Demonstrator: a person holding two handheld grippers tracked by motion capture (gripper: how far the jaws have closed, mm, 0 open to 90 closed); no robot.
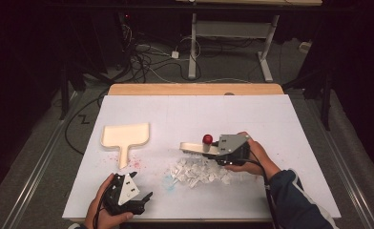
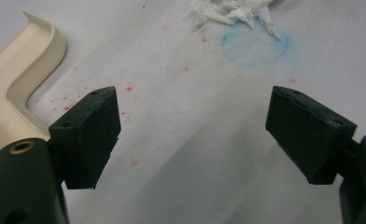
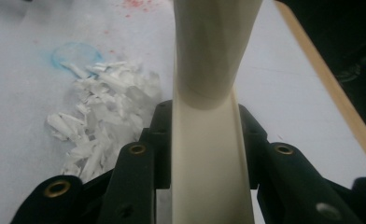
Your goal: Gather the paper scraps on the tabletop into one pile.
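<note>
The right tongs clamp the handle of a cream plastic brush, whose long axis runs leftward just behind the heap of white paper scraps. The cream plastic dustpan lies well left on the white surface, nearer the wide-open, empty left tongs.

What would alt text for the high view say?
The right gripper holds a cream brush by its handle above a pile of white paper scraps on a white table. The left gripper rests open near a cream dustpan.
</note>
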